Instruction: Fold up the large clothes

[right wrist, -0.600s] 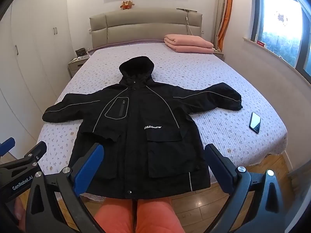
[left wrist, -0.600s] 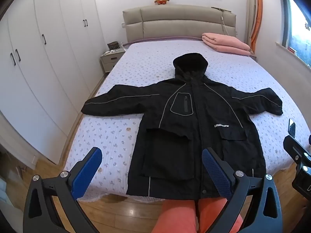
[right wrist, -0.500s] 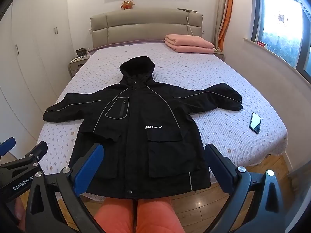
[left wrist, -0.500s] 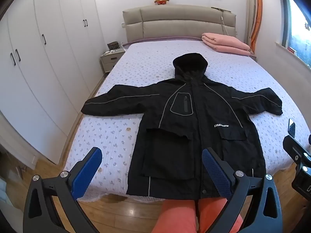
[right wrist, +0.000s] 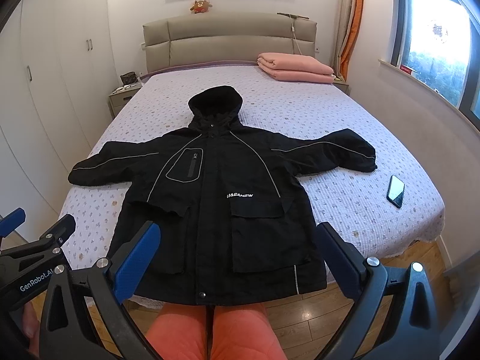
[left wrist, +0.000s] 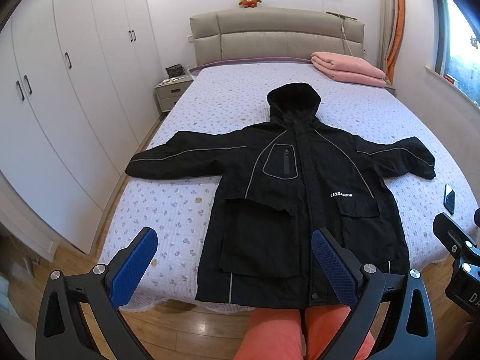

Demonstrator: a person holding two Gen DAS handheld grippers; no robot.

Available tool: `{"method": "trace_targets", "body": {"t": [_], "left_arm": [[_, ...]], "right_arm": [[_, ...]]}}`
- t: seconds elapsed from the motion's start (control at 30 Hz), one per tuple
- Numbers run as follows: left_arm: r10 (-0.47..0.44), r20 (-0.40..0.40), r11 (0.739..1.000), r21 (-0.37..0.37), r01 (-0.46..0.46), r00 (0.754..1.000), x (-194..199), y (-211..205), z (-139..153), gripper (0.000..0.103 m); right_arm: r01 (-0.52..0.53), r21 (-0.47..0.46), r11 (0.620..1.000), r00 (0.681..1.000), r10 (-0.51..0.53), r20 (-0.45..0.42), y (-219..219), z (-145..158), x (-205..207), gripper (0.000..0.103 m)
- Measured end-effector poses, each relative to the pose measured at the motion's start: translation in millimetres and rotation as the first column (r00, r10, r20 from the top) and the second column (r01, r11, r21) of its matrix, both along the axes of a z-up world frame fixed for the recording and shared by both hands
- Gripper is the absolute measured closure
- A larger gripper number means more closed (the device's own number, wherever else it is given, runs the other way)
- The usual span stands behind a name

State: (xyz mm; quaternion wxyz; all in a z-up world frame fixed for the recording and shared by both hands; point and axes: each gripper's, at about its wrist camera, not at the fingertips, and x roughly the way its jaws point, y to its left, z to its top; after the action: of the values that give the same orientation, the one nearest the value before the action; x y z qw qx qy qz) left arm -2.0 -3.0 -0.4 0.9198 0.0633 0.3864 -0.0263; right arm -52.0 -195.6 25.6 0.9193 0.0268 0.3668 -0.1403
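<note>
Nothing has moved since the earlier frames: from left, the left claw (left wrist: 234,262) and right claw (right wrist: 238,258) hang wide open and empty above a black jacket (right wrist: 216,198) spread flat on the bed (right wrist: 345,126), a phone (right wrist: 395,191) beside its right sleeve.

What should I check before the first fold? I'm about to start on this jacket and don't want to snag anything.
1. Jacket lies flat, front up, on the bed: ok.
2. Both sleeves spread out to the sides, hood laid flat above the collar: ok.
3. Left gripper open and holding nothing: ok.
4. Right gripper open and holding nothing: ok.
5. Phone clear of the jacket: it lies on the bed just below the sleeve end on the window side, close enough to get swept: not ok.
6. Front fully fastened: one snap shows at the hem, the rest is too dark to judge: cannot tell.
</note>
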Motion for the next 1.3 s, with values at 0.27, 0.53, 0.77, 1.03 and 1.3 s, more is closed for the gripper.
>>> {"method": "trace_targets", "body": {"t": [0.27, 0.53, 0.77, 1.03, 1.3], "left_arm": [[-0.006, 0.007, 1.000, -0.010, 0.006, 1.000, -1, 4, 8, 0.001], [-0.037, 0.065, 0.999, -0.021, 0.038, 0.997, -14, 6, 19, 0.001], [-0.067, 0.041, 0.989, -0.129, 0.072, 0.997, -2, 8, 16, 0.001], [-0.108, -0.064, 0.986, -0.133, 0.098, 0.992, 83, -48, -41, 0.001], [-0.197, -0.102, 0.976, -0.114, 0.185, 0.975, 199, -168, -119, 0.001]], "right_arm": [[-0.002, 0.001, 1.000, 1.000, 0.002, -0.003, 2, 0, 0, 0.000], [0.025, -0.009, 1.000, 1.000, -0.025, 0.015, 1, 3, -9, 0.000], [0.069, -0.007, 0.998, 0.997, -0.069, 0.040, -19, 5, -7, 0.000], [0.145, 0.035, 0.989, 0.988, -0.146, 0.044, -108, -41, 34, 0.000], [0.246, 0.104, 0.964, 0.969, -0.244, -0.033, -261, -136, 148, 0.000]]}}
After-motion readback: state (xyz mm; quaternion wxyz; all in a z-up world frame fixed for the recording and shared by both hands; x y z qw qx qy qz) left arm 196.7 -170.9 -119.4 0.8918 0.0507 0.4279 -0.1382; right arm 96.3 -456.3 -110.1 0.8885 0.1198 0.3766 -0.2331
